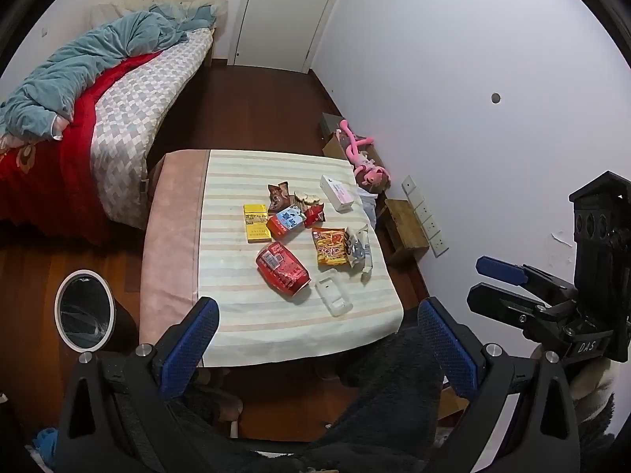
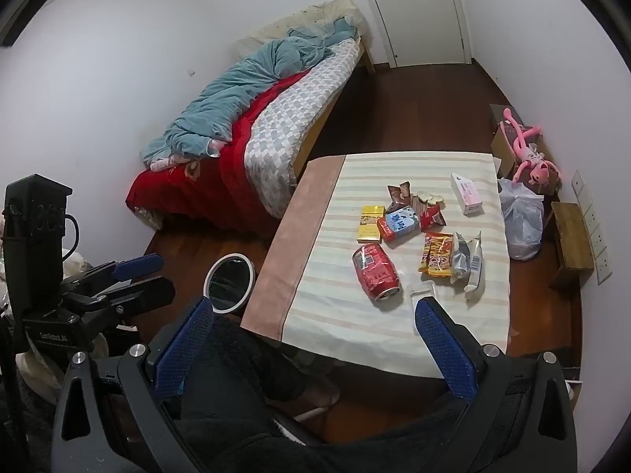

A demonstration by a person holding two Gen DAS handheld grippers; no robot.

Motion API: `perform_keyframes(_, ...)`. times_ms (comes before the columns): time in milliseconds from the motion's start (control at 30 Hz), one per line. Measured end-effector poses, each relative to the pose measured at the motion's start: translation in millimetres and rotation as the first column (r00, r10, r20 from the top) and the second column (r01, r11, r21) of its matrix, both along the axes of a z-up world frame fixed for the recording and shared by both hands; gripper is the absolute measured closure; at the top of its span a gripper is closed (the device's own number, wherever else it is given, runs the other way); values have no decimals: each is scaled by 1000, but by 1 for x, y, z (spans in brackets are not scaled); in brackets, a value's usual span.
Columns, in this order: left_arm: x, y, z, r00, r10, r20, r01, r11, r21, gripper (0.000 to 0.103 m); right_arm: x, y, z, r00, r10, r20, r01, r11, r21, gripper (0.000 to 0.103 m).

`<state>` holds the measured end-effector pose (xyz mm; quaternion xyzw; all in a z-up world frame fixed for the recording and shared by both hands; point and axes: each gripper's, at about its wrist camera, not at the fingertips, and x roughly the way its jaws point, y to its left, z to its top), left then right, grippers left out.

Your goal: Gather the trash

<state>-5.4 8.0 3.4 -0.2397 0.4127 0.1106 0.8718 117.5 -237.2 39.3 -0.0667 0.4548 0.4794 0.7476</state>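
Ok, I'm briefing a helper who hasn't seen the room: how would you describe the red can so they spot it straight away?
Start at the low table with the striped cloth beside the bed. Among the litter in its middle, look at the edge of the pile nearest the cameras. The red can lies on its side there, next to a clear plastic tray; it is the only round metal item, the rest being flat packets and boxes.

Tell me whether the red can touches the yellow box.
Apart. In the right wrist view, a strip of striped cloth shows plainly between the red can and the yellow box; the left wrist view shows the same gap.
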Motion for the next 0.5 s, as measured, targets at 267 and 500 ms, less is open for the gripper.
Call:
perform_keyframes(267, 5, -6, 0, 1000, -14, -12, 14, 1000, 14, 0, 6, -4, -1, 1000, -3, 2, 3, 1000, 0, 0)
perform_keyframes(500, 7, -8, -1, 1000, -18, -13, 18, 1000, 18, 0, 10, -7, -4, 1000, -6, -1, 6, 1000, -4, 0)
